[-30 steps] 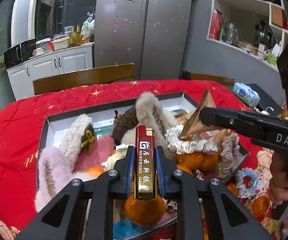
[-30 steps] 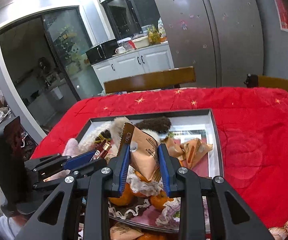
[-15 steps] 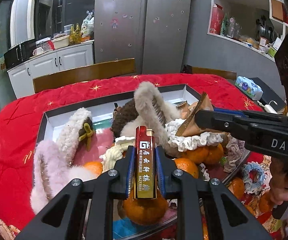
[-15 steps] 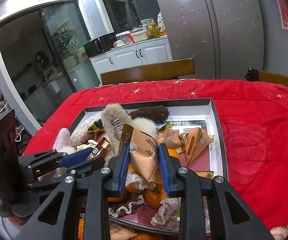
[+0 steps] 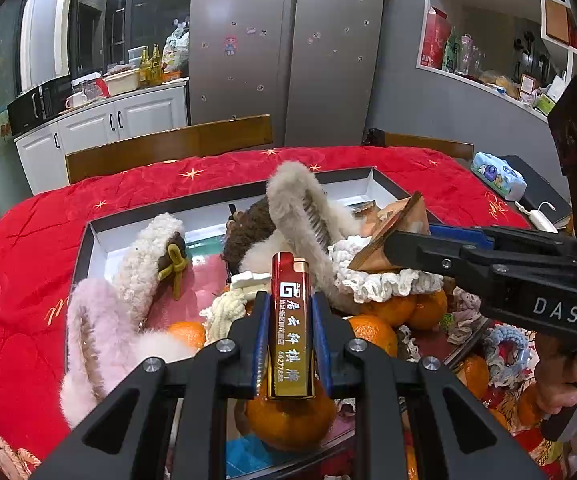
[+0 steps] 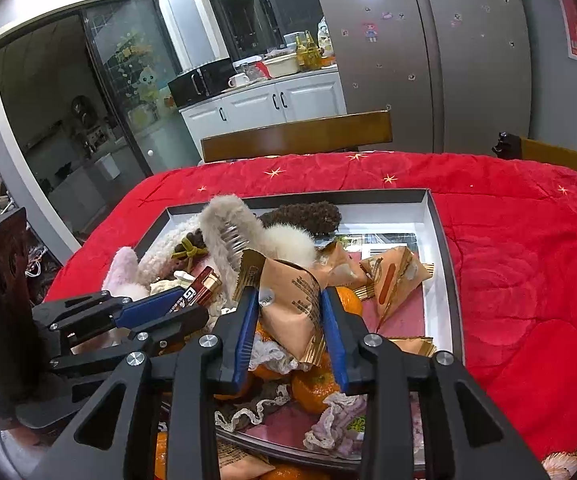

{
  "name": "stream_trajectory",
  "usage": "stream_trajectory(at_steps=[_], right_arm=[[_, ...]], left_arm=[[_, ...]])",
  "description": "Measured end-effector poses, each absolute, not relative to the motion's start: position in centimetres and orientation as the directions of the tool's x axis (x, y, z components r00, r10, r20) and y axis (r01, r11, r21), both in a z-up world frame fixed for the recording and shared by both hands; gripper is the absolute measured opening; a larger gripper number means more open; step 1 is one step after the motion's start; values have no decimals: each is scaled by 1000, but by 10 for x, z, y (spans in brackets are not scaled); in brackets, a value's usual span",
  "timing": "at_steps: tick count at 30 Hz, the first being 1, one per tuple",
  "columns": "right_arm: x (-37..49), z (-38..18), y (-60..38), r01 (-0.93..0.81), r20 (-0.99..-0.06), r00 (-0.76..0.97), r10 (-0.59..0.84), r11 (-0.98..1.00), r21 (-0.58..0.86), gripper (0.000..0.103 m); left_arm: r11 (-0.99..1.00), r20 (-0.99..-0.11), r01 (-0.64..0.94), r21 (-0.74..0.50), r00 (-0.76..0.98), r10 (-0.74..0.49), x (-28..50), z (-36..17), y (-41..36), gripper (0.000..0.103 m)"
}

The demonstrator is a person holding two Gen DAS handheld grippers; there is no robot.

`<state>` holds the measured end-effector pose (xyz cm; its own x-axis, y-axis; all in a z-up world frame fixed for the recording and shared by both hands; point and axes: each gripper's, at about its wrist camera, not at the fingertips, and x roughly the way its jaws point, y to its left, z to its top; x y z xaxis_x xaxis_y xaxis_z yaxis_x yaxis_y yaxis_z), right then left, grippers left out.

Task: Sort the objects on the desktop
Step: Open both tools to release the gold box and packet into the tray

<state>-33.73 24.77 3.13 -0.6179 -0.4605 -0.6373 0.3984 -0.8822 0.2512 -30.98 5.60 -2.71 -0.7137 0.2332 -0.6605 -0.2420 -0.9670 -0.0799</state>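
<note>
Lighter (image 5: 291,326): I see it upright, pinched between the left gripper (image 5: 288,334) fingers; its base is cut off from me behind the finger frame, and the small gold print I cannot read.
Snack packet (image 6: 290,308): the right gripper (image 6: 290,334) fingers press on both its sides; its lower tip sinks between them and I lose it there.
Oranges (image 5: 384,312): below and beyond both pairs of fingers; several are half buried under a lace frill (image 5: 384,280), so I cannot count them.
Furry hair clips (image 5: 300,204): ahead of the left fingers, heaped in the box (image 5: 224,200), overlapping each other.
More packets (image 6: 394,276): just right of my right fingers, lying in the same box.
Red cloth (image 6: 508,240): around the box on every side I can see.
</note>
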Motion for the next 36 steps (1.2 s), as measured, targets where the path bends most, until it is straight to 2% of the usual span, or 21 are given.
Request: stream_trajectory(at_steps=[9, 11, 13, 15, 16, 17, 18, 19, 22, 24, 25, 26, 36], right_arm=[[-338, 31, 249, 401, -642, -609, -466, -879, 257, 35], [-339, 31, 250, 401, -646, -604, -467, -879, 260, 38], [-339, 31, 249, 397, -651, -602, -463, -881, 259, 40], [-338, 31, 249, 398, -652, -603, -460, -881, 254, 44], [-338, 32, 248, 401, -651, -601, -464, -879, 256, 50], [-337, 33, 248, 402, -649, -601, -467, -878, 259, 57], [-336, 35, 248, 404, -646, -601, -470, -876, 262, 60], [-335, 38, 249, 408, -640, -602, -478, -873, 268, 64], [-330, 47, 248, 421, -627, -605, -490, -866, 270, 70], [-329, 50, 244, 432, -628, -606, -488, -865, 255, 80], [-327, 53, 243, 434, -625, -610, -487, -865, 251, 94], [-325, 55, 243, 439, -616, -615, -493, -863, 252, 103], [-320, 67, 245, 445, -600, -625, -499, -860, 251, 103]], left_arm=[[-969, -670, -235, -73, -708, 222, -311, -29, 58, 22], [-969, -674, -240, -55, -708, 213, -311, -28, 60, 22], [-969, -679, -246, -33, -706, 202, -311, -28, 62, 29], [-969, -682, -244, -31, -704, 199, -310, -27, 63, 55], [-971, -677, -238, -24, -711, 191, -310, -25, 62, 62], [-970, -676, -241, -24, -712, 193, -309, -23, 63, 77], [-970, -677, -242, -29, -709, 197, -309, -22, 63, 97], [-969, -682, -241, -44, -702, 205, -309, -21, 62, 103], [-967, -679, -248, -61, -700, 222, -306, -18, 63, 103], [-965, -670, -256, -48, -708, 222, -304, -16, 65, 103], [-965, -667, -259, -41, -712, 219, -304, -15, 65, 103], [-965, -665, -260, -37, -715, 218, -303, -14, 65, 103], [-970, -648, -237, -51, -731, 213, -303, -3, 58, 103]])
